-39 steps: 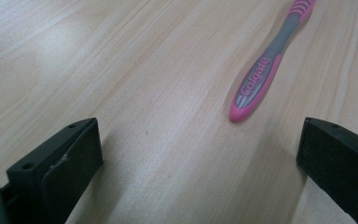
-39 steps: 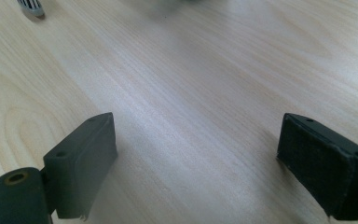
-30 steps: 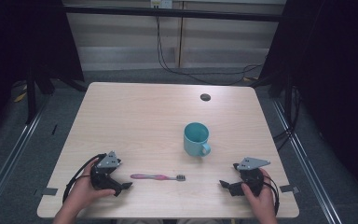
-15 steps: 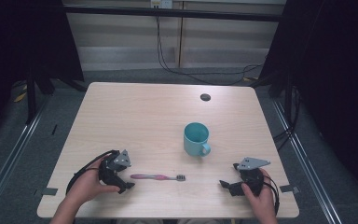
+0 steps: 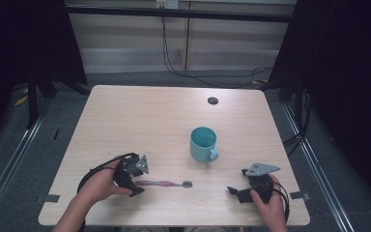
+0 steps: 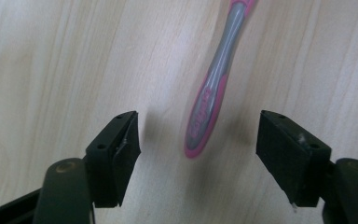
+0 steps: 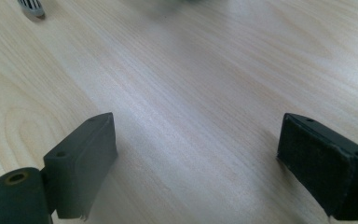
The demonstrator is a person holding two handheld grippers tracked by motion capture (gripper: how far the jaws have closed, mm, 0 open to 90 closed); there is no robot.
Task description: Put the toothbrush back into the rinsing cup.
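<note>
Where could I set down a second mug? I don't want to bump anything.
The far left of the table, beyond the toothbrush and left of the teal mug, is bare. The near edge is crowded: left gripper, toothbrush, right gripper.

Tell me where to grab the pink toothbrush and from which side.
Grip the toothbrush on its thick pink-and-grey handle end, coming straight down from above. It lies flat on the table, and the left gripper already straddles that end, pads not yet touching; its jaws have just been closing.

Pink-grey toothbrush flat on table
</note>
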